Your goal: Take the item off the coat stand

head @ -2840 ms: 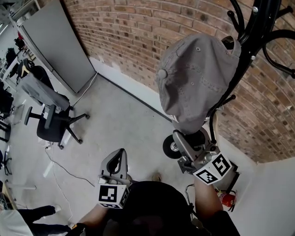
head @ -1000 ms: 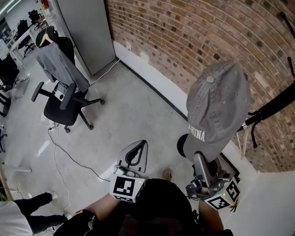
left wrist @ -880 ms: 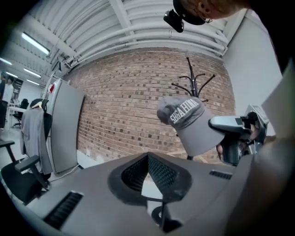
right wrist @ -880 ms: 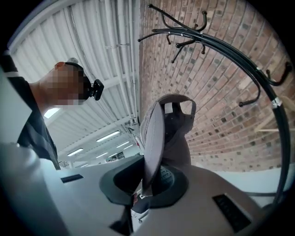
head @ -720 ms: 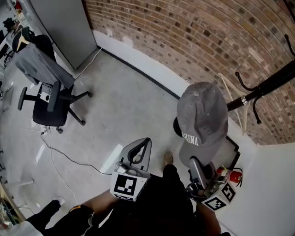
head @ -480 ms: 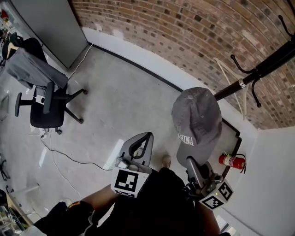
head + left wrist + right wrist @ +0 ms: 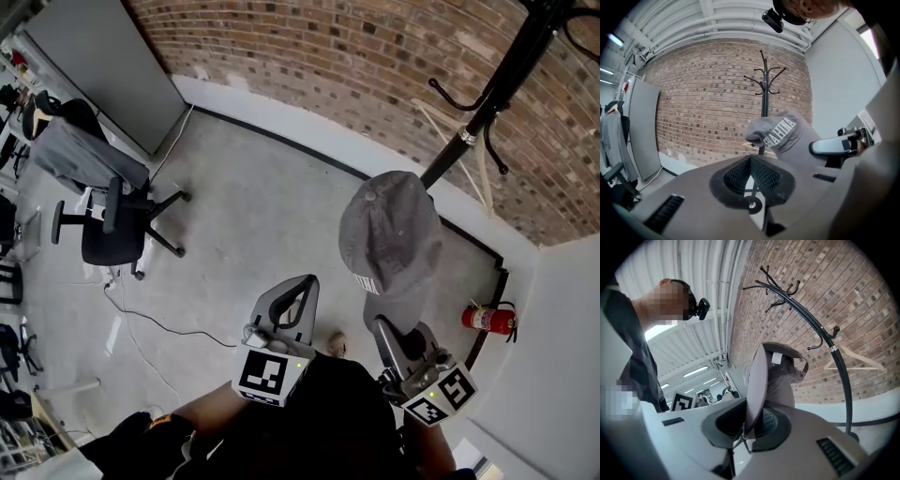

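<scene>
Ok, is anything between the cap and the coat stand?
Nothing. In the right gripper view the cap, held by the right gripper, stands clear of the coat stand; only brick wall shows behind the gap.

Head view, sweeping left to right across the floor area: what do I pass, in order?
Office chair → left hand-held gripper → grey cap → fire extinguisher.

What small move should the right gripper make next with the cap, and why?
Probably carry the cap a little away from the coat stand and lower it, without loosening the grip. The fingers of the right gripper are closed on the brim, the cap is clear of the stand, and the left gripper is shut and empty, so only setting the cap aside seems left.
</scene>
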A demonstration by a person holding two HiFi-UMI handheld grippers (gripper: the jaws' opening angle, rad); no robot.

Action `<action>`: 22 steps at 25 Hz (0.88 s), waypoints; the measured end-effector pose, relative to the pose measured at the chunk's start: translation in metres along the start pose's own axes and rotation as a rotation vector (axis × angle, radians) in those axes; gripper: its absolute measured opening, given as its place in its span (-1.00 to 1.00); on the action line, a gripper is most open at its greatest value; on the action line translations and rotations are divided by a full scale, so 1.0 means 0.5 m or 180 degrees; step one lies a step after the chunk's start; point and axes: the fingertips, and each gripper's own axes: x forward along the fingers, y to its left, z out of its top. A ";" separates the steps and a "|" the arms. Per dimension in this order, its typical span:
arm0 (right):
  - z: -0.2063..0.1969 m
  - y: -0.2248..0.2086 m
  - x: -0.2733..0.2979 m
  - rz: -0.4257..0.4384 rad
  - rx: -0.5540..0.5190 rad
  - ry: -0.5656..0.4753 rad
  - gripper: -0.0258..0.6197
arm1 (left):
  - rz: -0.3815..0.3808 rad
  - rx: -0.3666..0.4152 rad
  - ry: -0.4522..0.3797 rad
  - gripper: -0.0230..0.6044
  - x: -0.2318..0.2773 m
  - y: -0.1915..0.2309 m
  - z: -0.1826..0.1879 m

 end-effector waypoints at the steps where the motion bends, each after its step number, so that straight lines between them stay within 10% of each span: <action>1: -0.004 0.003 -0.018 0.0038 -0.0050 0.0020 -0.82 | 0.0024 0.0003 0.0009 -0.85 -0.007 -0.021 -0.003; 13: -0.064 0.067 -0.121 0.0506 -0.0173 0.0127 -0.82 | 0.0661 0.0087 0.0250 -0.85 -0.142 -0.104 -0.037; 22: -0.091 0.129 -0.097 0.0365 -0.0372 0.0190 -0.82 | 0.0665 -0.0005 0.0094 -0.85 -0.201 -0.052 -0.039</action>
